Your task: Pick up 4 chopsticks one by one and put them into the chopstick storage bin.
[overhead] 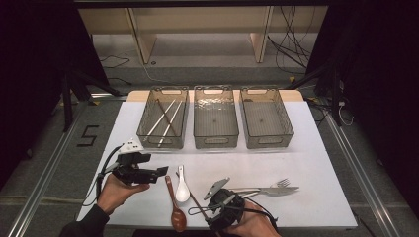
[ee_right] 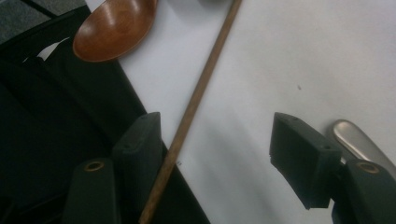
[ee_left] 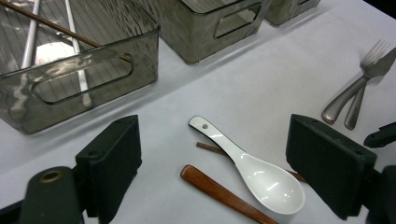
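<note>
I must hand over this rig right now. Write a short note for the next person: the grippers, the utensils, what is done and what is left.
Left gripper: open, jaws either side of the white ceramic spoon, not touching it.
Right gripper: open, brown wooden chopstick lies by its left jaw, not gripped.
On the white table: brown wooden spoon, metal fork and knife.
Done: chopsticks lie in the left clear bin.
Left: the utensils on the table, probably for the middle bin and right bin.
</note>
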A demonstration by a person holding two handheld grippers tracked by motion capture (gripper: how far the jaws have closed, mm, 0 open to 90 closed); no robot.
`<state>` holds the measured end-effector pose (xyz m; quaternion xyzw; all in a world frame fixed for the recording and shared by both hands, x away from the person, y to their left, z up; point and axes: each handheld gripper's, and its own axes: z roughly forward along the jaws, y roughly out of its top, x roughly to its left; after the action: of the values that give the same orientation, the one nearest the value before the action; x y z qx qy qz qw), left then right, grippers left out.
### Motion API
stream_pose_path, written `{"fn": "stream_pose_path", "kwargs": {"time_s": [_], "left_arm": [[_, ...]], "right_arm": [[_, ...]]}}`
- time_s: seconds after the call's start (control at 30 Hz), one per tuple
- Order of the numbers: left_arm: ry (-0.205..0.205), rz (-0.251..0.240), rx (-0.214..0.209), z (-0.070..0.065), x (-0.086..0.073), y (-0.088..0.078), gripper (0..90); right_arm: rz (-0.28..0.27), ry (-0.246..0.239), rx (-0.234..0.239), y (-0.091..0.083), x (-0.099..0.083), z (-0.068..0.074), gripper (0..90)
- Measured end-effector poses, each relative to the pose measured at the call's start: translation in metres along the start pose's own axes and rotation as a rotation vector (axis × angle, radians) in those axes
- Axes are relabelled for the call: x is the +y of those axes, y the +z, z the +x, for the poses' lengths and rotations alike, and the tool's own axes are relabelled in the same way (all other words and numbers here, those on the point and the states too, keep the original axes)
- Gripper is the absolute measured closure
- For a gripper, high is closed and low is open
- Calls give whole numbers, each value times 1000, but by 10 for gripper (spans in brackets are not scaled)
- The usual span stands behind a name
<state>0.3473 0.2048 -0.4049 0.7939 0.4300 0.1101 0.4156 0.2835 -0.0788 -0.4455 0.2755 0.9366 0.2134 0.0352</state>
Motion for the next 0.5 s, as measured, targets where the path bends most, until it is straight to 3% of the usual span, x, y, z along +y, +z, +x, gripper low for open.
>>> {"fn": "stream_pose_path", "kwargs": {"time_s": [0.17, 0.37, 0.5], "left_arm": [[15, 15, 1, -2, -3, 0, 176], [8, 14, 1, 0, -4, -1, 176], [-7, 10, -20, 1, -4, -1, 176]], "right_arm": [[32, -21, 1, 7, 0, 8, 365], [71, -78, -22, 14, -1, 16, 383], [80, -107, -26, 16, -3, 15, 398]]}}
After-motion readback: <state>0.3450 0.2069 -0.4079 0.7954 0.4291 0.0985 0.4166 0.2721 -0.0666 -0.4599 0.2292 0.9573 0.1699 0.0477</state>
